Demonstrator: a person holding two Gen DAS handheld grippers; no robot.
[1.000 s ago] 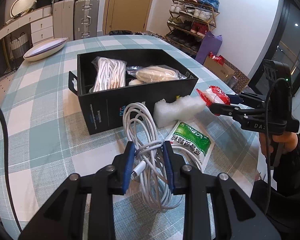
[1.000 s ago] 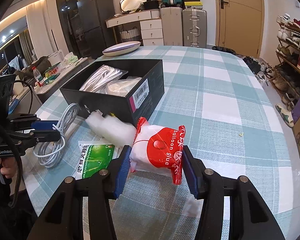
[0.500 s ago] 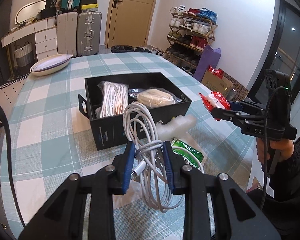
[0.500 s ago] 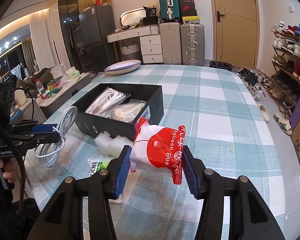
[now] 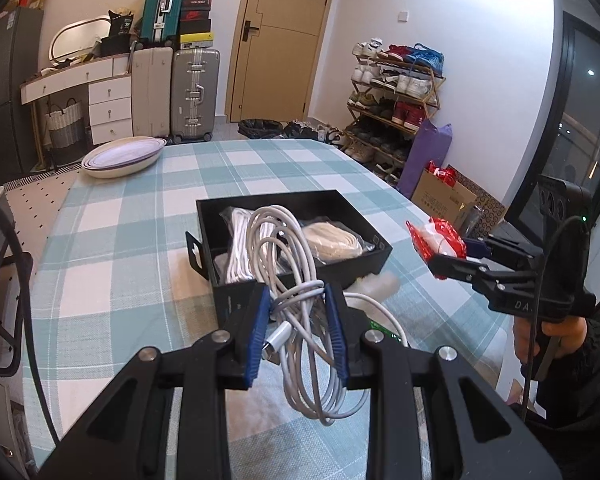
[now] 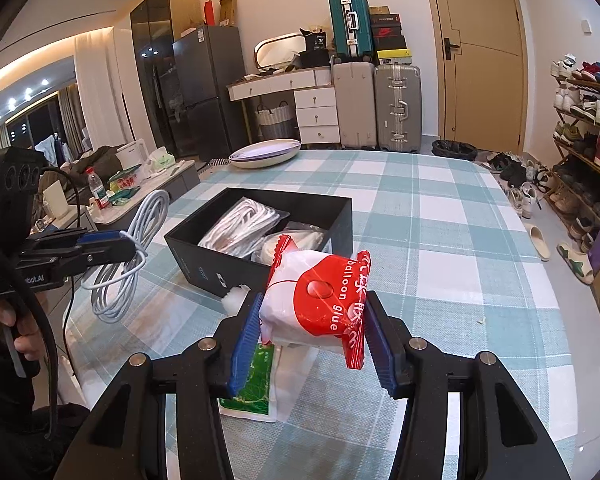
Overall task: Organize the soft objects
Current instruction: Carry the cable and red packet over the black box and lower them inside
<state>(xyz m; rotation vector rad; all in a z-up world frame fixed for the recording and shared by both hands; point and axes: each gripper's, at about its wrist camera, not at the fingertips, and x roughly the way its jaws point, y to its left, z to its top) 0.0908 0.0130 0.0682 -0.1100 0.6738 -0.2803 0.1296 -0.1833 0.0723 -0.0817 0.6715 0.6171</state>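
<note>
Gripping a coiled white charging cable (image 5: 300, 304), my left gripper (image 5: 298, 326) is closed on it above the table; my right gripper (image 6: 310, 334) pinches a red-and-white balloon glue packet (image 6: 320, 300). Beyond sits the black box (image 5: 300, 288), partly filled. Dangling cable loops could snag its near wall and spill out.

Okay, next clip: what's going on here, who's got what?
A person is tidying soft items into a black box on a checked table. The left gripper holds a coiled white cable in the air near the box; the right gripper holds a red-and-white balloon glue packet. Two bagged bundles lie in the box; a green packet and white padding remain on the table.
</note>
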